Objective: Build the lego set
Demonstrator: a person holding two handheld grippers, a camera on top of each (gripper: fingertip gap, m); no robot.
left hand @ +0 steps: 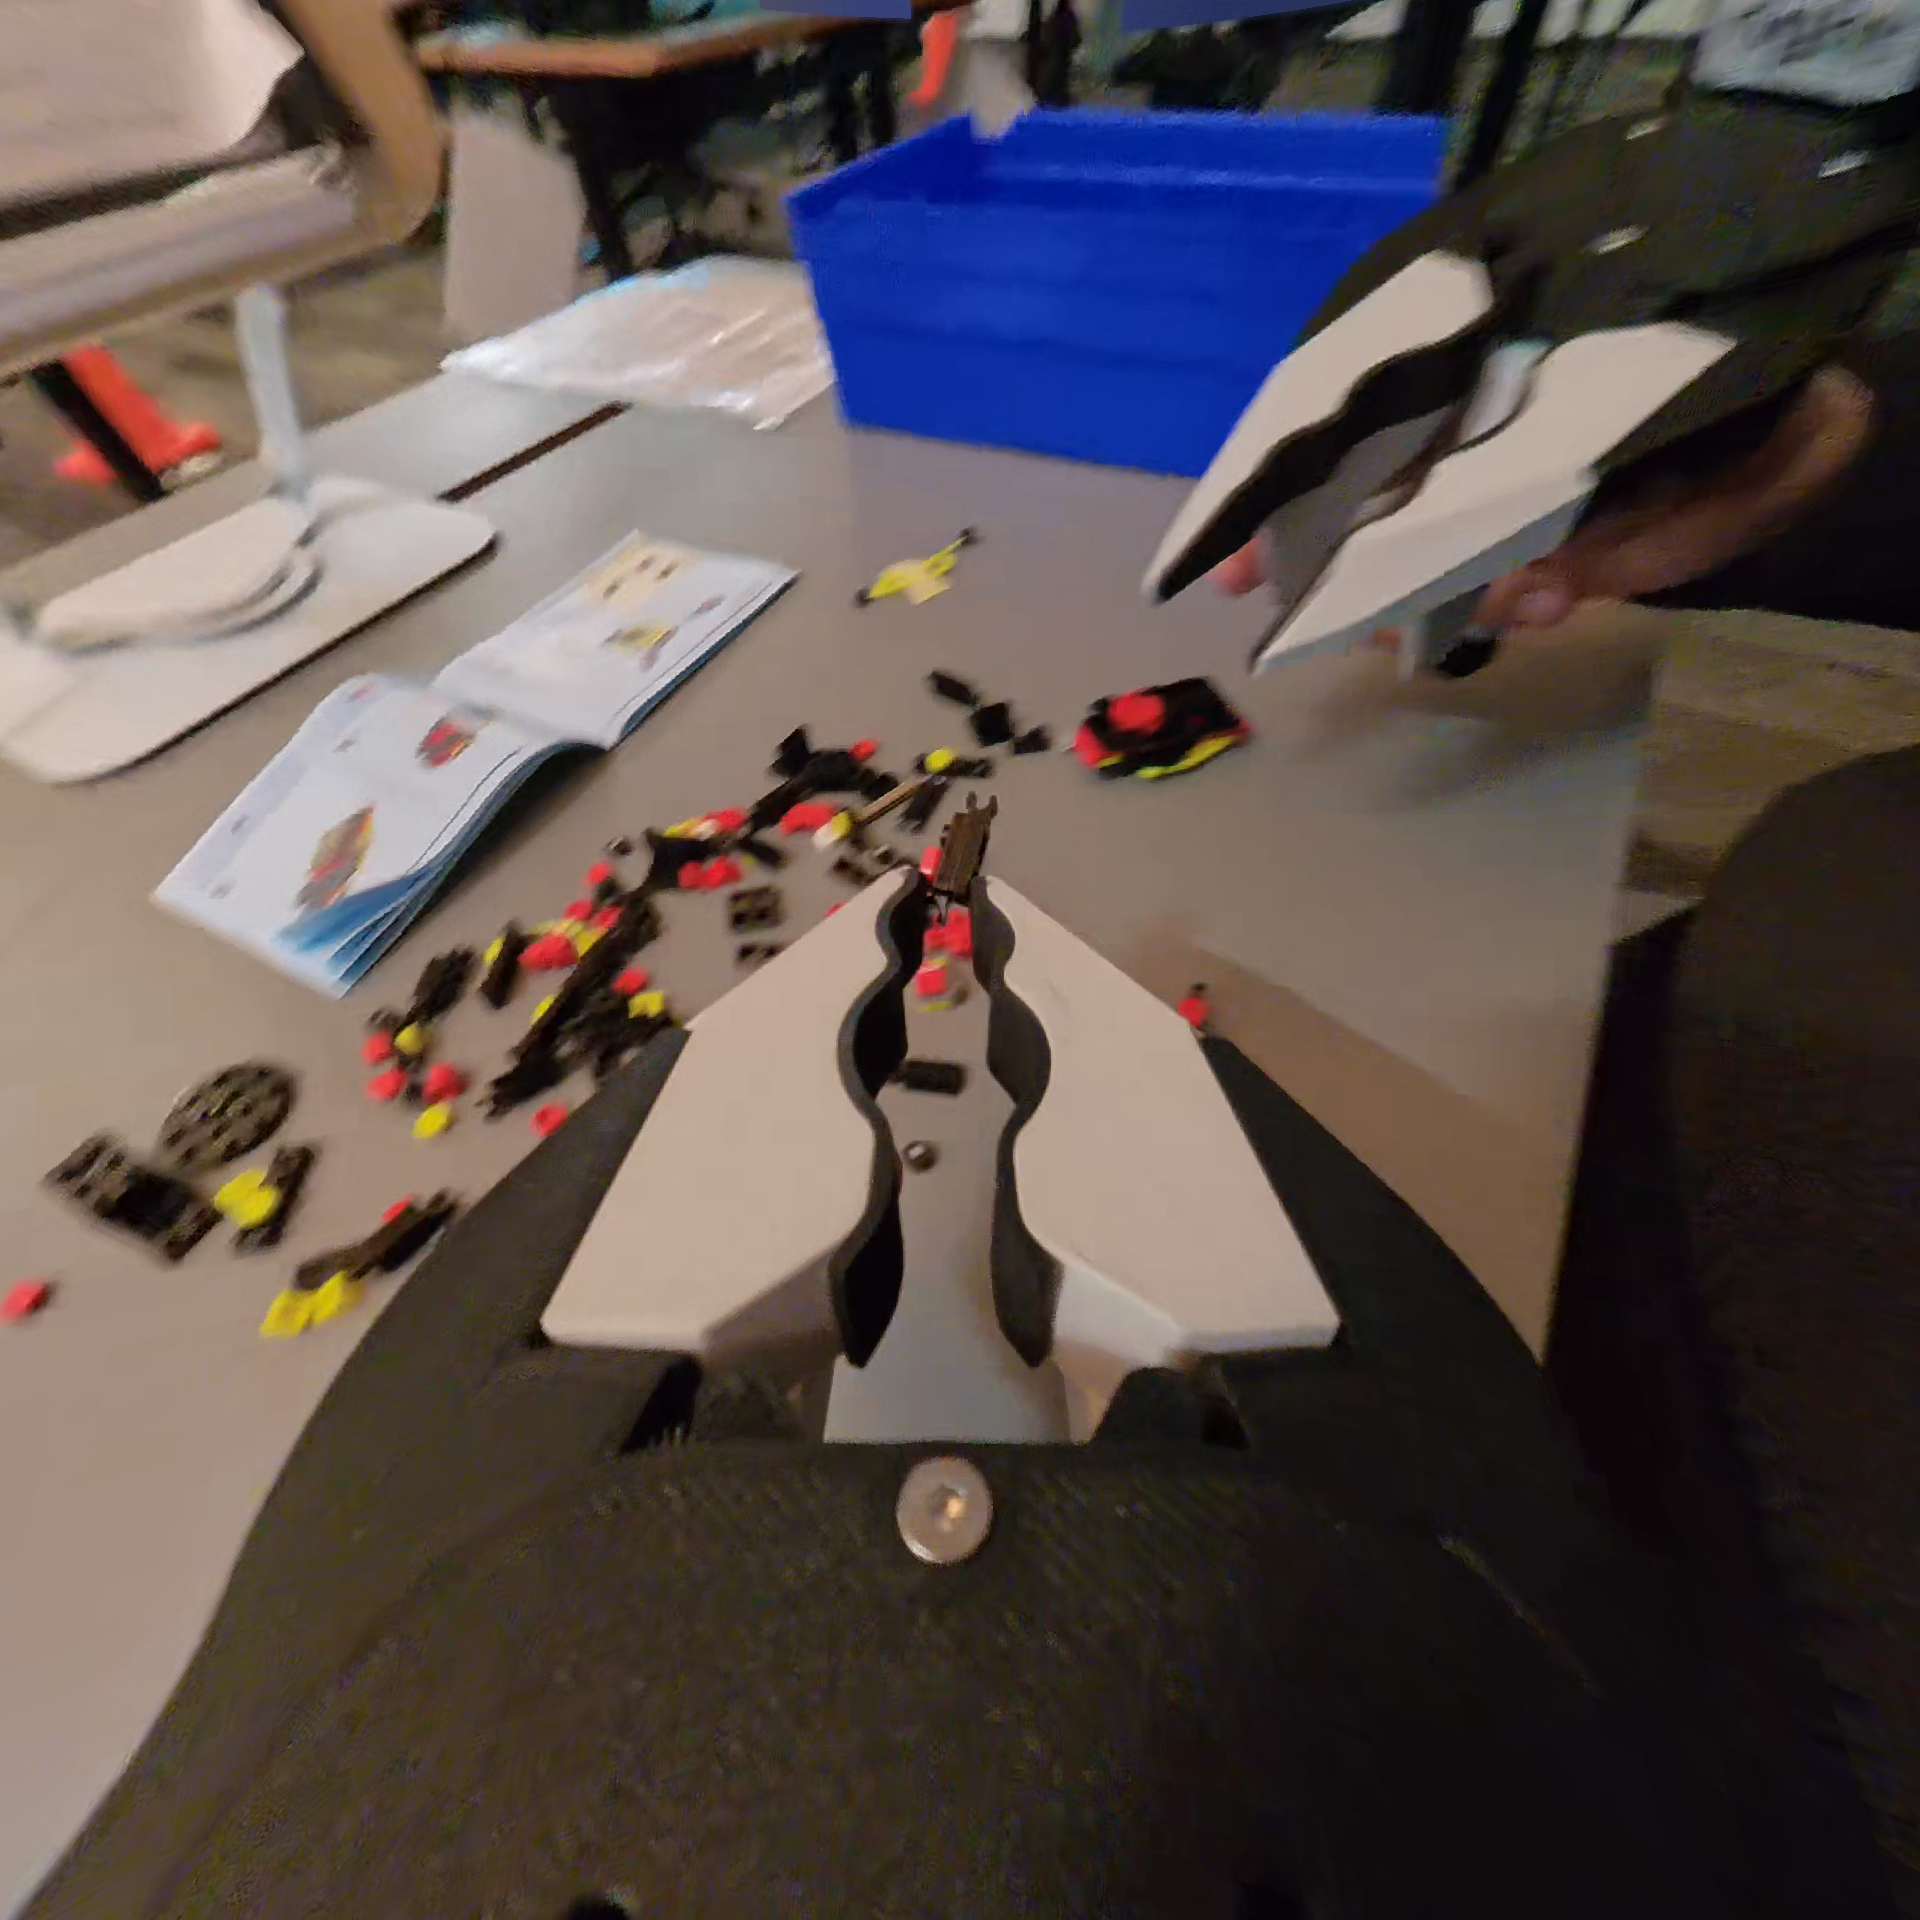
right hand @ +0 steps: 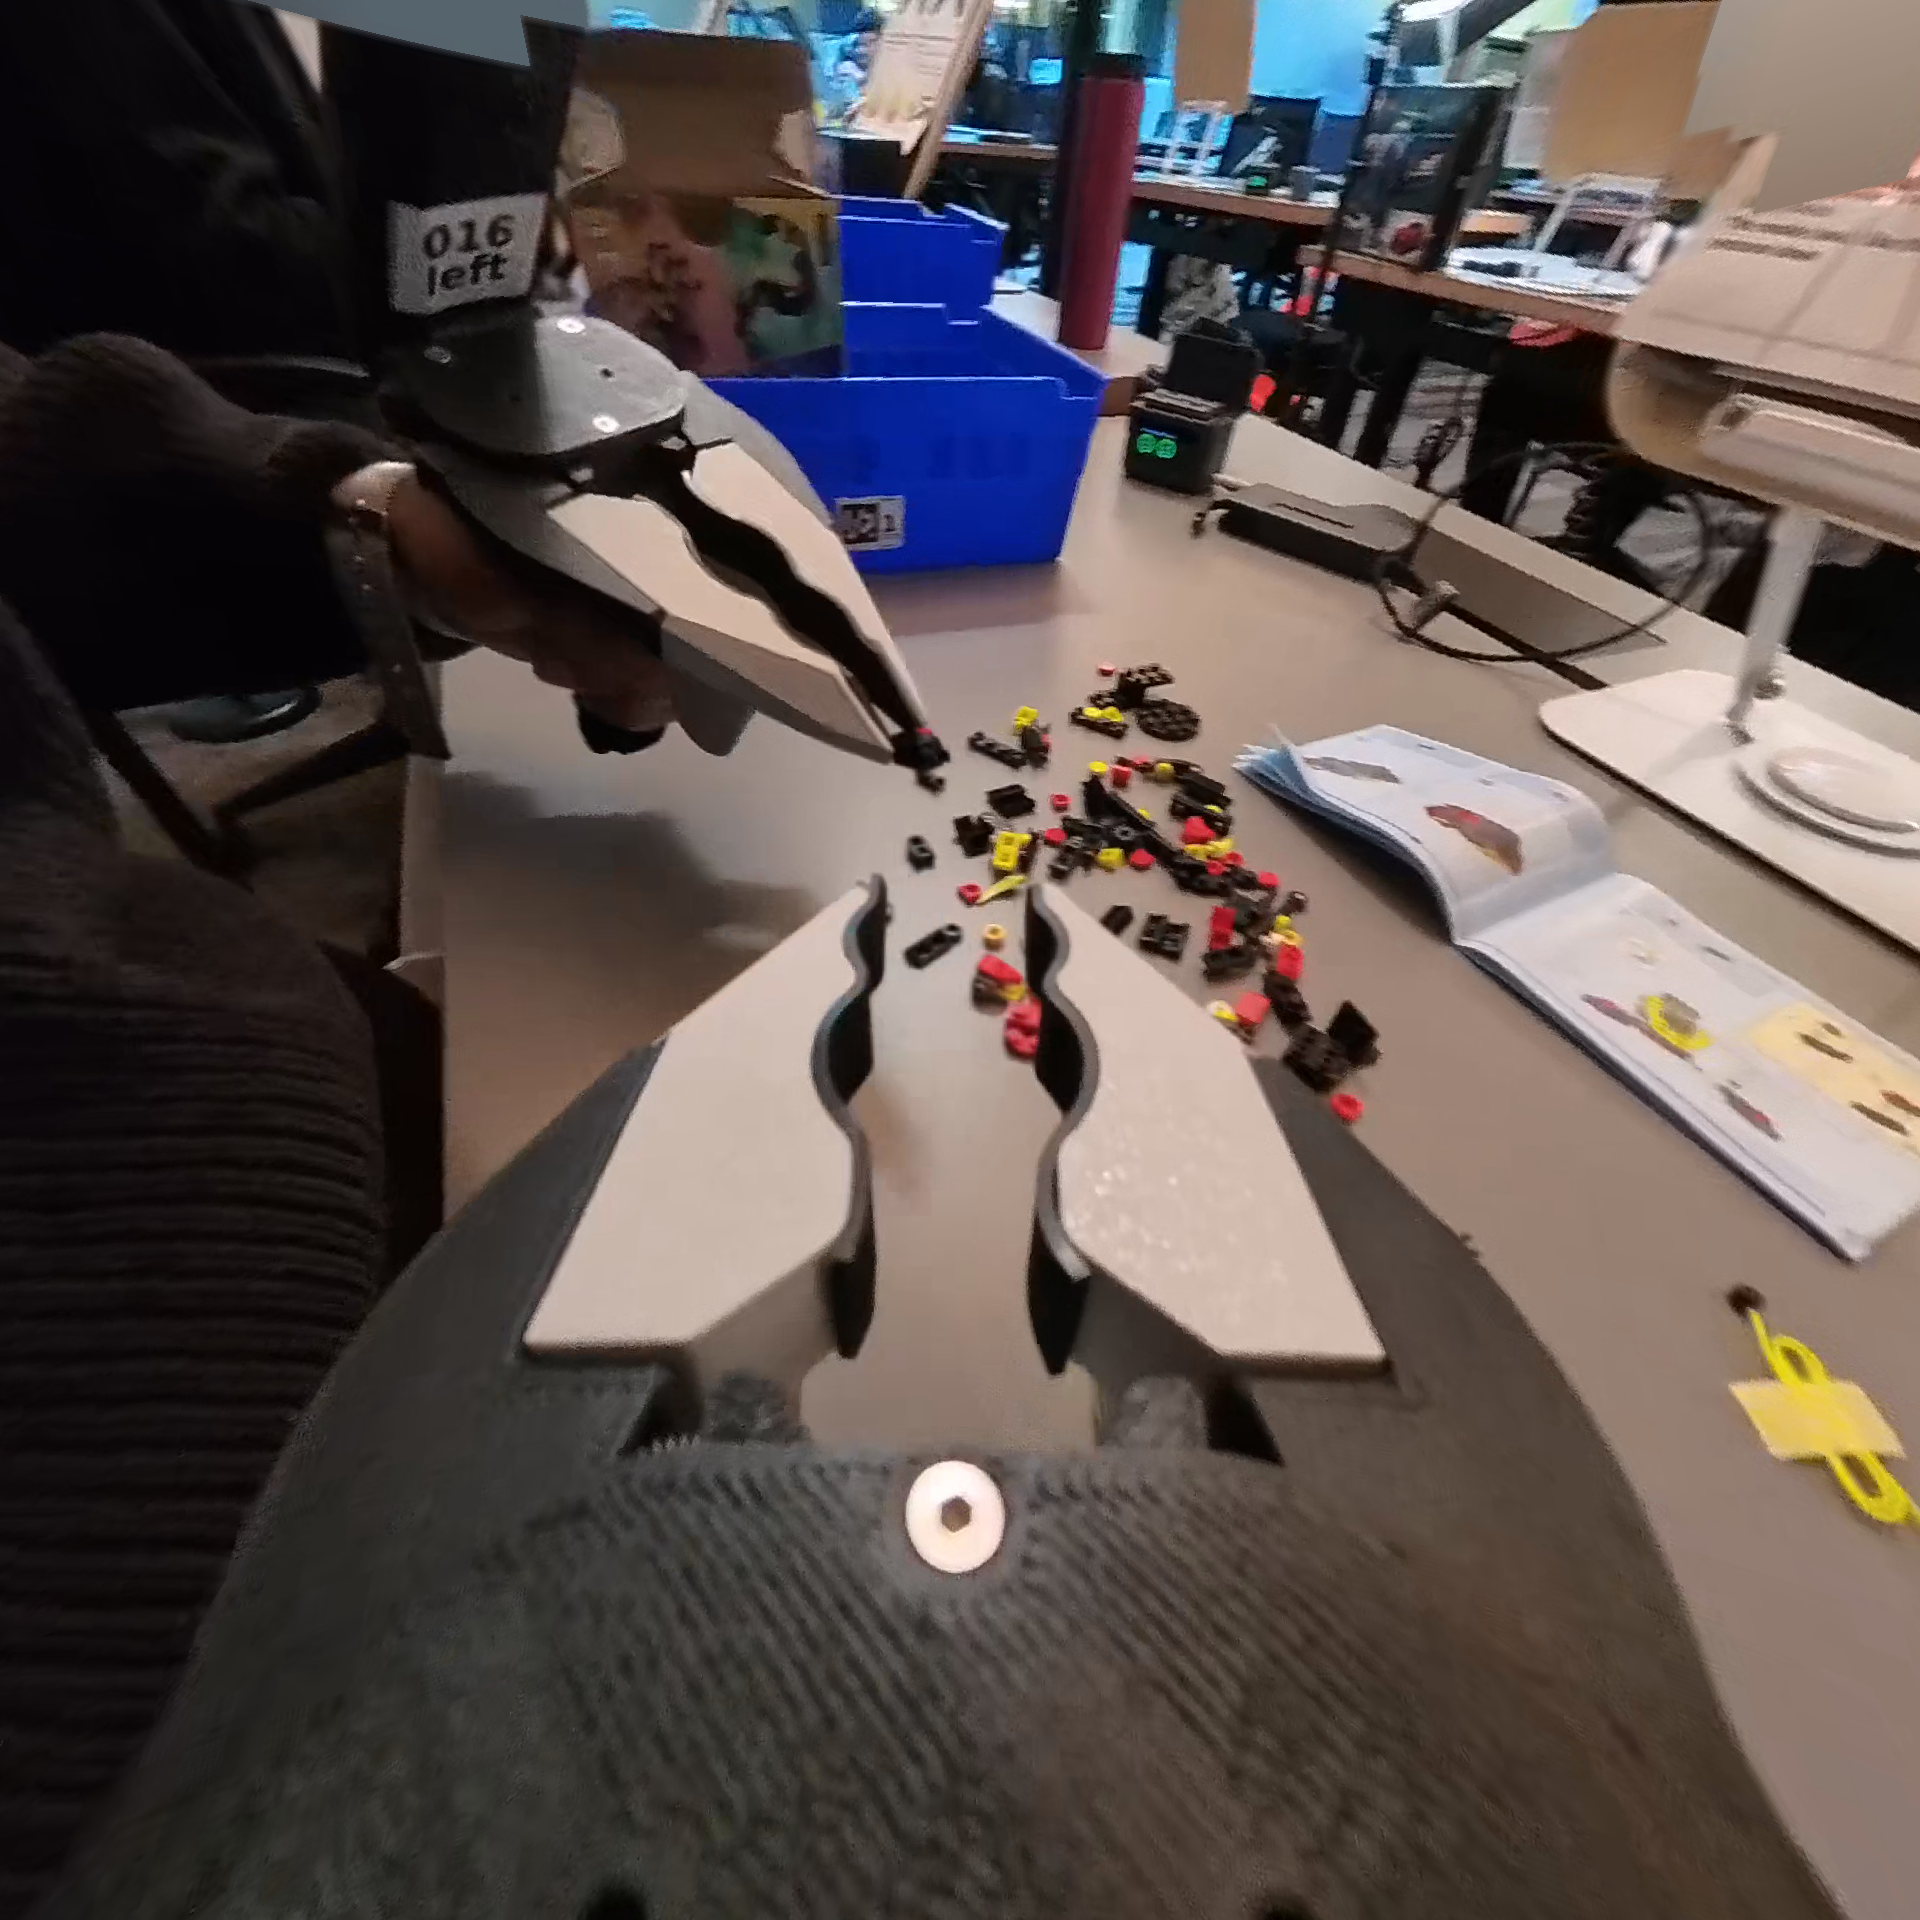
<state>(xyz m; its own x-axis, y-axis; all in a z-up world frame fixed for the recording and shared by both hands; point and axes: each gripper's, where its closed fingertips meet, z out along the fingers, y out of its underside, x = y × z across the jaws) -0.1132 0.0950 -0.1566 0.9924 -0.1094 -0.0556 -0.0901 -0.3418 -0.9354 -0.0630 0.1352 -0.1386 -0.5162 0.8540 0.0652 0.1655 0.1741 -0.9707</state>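
Pinching a small black brick piece (left hand: 961,847) in narrow left fingers (left hand: 909,904).
Hovering right gripper (right hand: 956,899) fingers apart, empty; loose bricks (right hand: 1143,831) at twelve o'clock; keeping grip square.

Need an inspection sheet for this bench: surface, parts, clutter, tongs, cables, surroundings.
Surface: grey table, matte, shadowed under the left tongs.
Job's things: loose black, red and yellow toy bricks scattered mid-table; partly built black-red-yellow model; open instruction booklet.
Clutter: yellow tag with loop; clear plastic bags; blue bin; cardboard box in a farther bin.
Grippers: left tongs pinch a small dark brick piece at their tips, above the pile. Right tongs open, nothing between them, over the bricks.
Cables: black cable looping by a dark flat device.
Surroundings: white lamp base; other desks behind.
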